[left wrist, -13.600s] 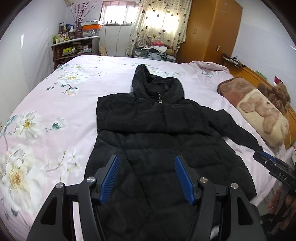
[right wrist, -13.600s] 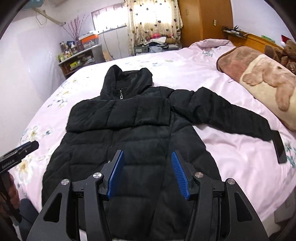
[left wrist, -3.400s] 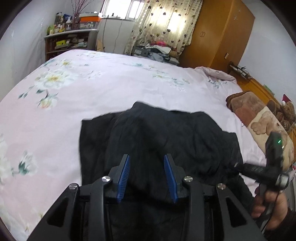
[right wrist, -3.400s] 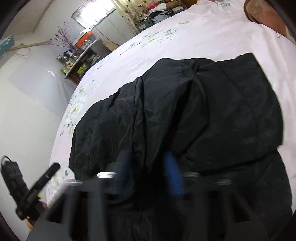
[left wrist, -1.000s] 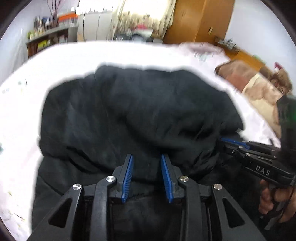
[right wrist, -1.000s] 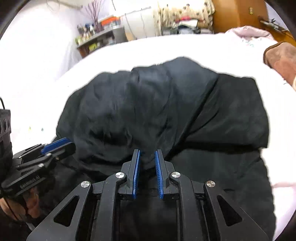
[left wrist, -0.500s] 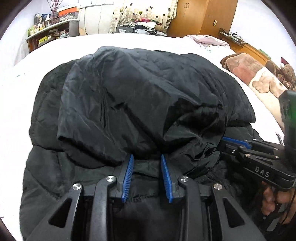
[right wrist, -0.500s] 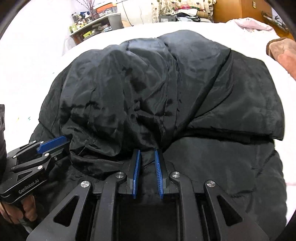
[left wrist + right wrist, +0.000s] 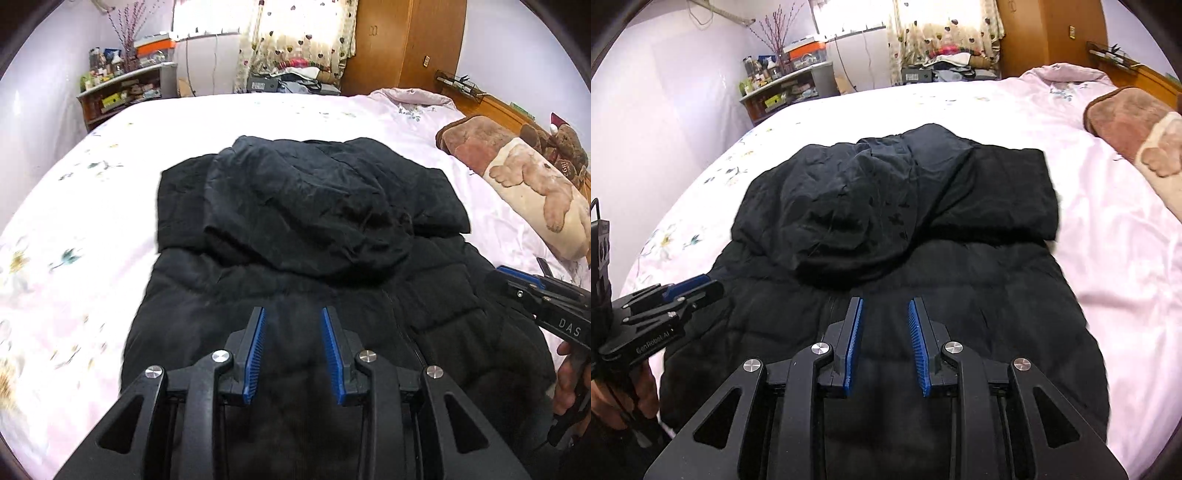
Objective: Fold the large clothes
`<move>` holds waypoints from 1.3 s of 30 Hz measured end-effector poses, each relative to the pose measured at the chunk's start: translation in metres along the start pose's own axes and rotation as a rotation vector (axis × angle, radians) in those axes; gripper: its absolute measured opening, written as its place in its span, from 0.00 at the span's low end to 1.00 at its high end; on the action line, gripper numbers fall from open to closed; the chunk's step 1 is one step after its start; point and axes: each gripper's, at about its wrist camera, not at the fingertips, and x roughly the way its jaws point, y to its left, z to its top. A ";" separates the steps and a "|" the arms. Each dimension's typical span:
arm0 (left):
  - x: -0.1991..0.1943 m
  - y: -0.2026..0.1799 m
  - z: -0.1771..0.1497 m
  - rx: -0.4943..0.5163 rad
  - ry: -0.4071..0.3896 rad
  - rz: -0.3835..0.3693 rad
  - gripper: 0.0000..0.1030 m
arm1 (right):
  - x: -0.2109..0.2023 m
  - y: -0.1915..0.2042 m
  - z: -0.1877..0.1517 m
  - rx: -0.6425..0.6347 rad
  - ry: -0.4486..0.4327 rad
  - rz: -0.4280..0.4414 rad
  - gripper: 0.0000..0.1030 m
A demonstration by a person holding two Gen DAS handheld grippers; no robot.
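Jacket [image 9: 310, 236]: black, on the bed [image 9: 229, 114], top half folded down over the lower half.
Left gripper [image 9: 291, 350]: over the jacket hem, fingers narrowly apart, holding nothing.
Right gripper [image 9: 884, 343]: beside it, jaws just opened, holding nothing.

The jacket [image 9: 314, 229] is black quilted cloth with a faint sheen. The bedsheet [image 9: 110, 184] is smooth floral cotton-like cloth. The wardrobe [image 9: 406, 48] looks glossy wood; the pillow [image 9: 524, 184] is plush.
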 end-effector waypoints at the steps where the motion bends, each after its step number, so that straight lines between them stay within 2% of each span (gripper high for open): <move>1: -0.010 -0.001 -0.006 -0.001 -0.007 0.002 0.31 | -0.012 0.002 -0.008 0.000 -0.008 -0.001 0.25; 6: -0.047 -0.001 -0.033 0.005 -0.019 0.011 0.32 | -0.043 0.007 -0.032 0.013 -0.013 -0.002 0.33; 13: -0.082 -0.004 -0.059 0.031 -0.031 0.029 0.36 | -0.078 0.006 -0.068 0.028 -0.016 0.001 0.34; 20: -0.099 -0.006 -0.075 0.028 -0.050 0.033 0.42 | -0.094 0.000 -0.086 0.049 -0.028 -0.006 0.35; 23: -0.099 0.002 -0.081 0.011 -0.049 0.038 0.48 | -0.096 -0.007 -0.093 0.067 -0.029 -0.017 0.43; 29: -0.089 0.029 -0.095 -0.045 -0.028 0.077 0.54 | -0.088 -0.030 -0.101 0.112 -0.005 -0.045 0.46; 32: -0.075 0.047 -0.102 -0.078 0.003 0.105 0.55 | -0.079 -0.051 -0.102 0.152 0.021 -0.069 0.52; 38: -0.040 0.081 -0.123 -0.157 0.102 0.145 0.57 | -0.066 -0.099 -0.101 0.237 0.040 -0.137 0.53; 39: -0.035 0.087 -0.126 -0.170 0.116 0.148 0.60 | -0.065 -0.107 -0.101 0.250 0.041 -0.146 0.54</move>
